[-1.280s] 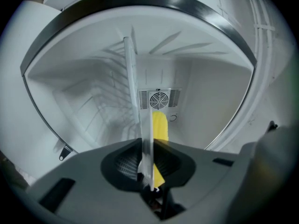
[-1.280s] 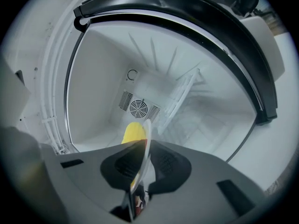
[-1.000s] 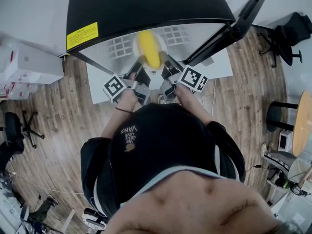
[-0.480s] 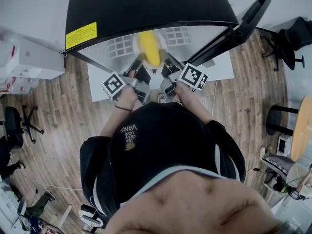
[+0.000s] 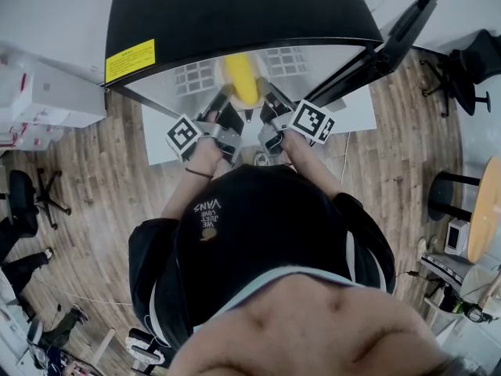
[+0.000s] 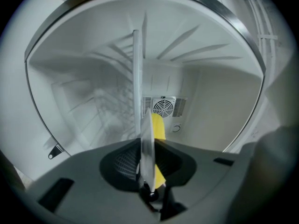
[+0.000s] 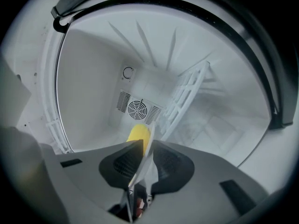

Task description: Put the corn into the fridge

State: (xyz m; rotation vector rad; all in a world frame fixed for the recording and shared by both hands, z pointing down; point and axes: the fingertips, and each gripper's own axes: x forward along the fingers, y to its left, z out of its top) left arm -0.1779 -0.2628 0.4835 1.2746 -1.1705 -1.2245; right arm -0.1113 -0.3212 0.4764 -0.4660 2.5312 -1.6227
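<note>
A yellow corn cob [image 5: 241,77] lies on a white plate [image 5: 257,84] just inside the open fridge [image 5: 235,6]. Both grippers reach in level, one at each side of the plate. My left gripper [image 5: 223,102] is shut on the plate's rim [image 6: 138,101], which stands edge-on between its jaws [image 6: 148,148], with the corn [image 6: 159,127] behind. My right gripper [image 5: 268,100] has just been opening. The plate's rim [image 7: 150,136] leans loosely between its jaws [image 7: 145,148], and the corn [image 7: 138,133] shows past them.
The fridge door [image 5: 391,30] stands open to the right. A round fan vent [image 6: 163,107] sits on the back wall and a white wire rack [image 7: 184,99] leans inside. Office chairs [image 5: 462,61] stand on the wooden floor.
The corn and plate sit slightly deeper under the fridge's top edge than a second ago. Both hands have barely shifted.
</note>
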